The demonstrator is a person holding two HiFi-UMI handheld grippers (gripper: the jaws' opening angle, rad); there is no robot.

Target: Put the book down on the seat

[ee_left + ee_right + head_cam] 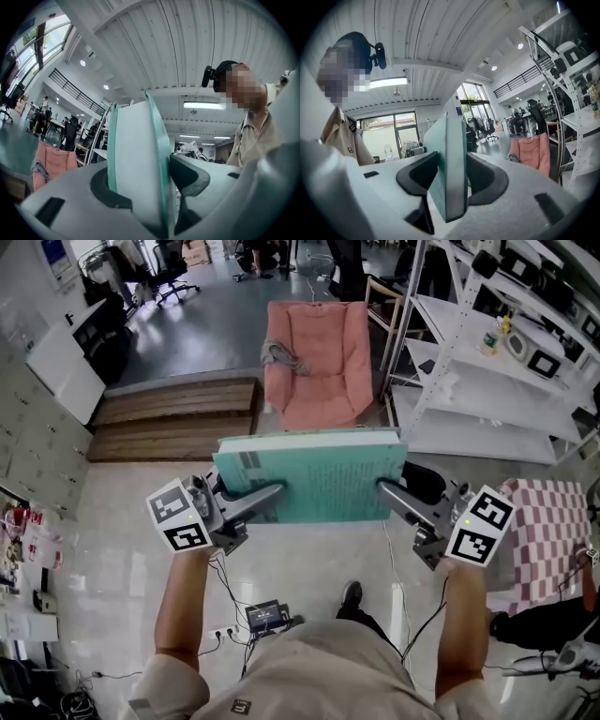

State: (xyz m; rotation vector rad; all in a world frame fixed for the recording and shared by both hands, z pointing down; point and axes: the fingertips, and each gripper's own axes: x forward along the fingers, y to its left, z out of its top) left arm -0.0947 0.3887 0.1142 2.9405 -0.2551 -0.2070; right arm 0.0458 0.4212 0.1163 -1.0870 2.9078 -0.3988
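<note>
Head view: the book (314, 474) is up in the air, well short of the pink seat (319, 362) and not on it yet. The left gripper (272, 491) pinches the book's left side and the right gripper (389, 491) pinches its right side. Both arms (183, 606) reach straight out toward the seat, and the book lies almost flat between them.

Left gripper view: the jaws are clamped on the thick edge of the book (138, 159). The seat (54, 161) is far off behind it.

Right gripper view: these jaws squeeze the book (447, 164) too. The seat (532, 152) is far away.

To do this well, I think the person should step close to the seat, keep both grips tight and the book level, lower it beside the grey cloth (281, 357), and let go only when it rests on the cushion.
</note>
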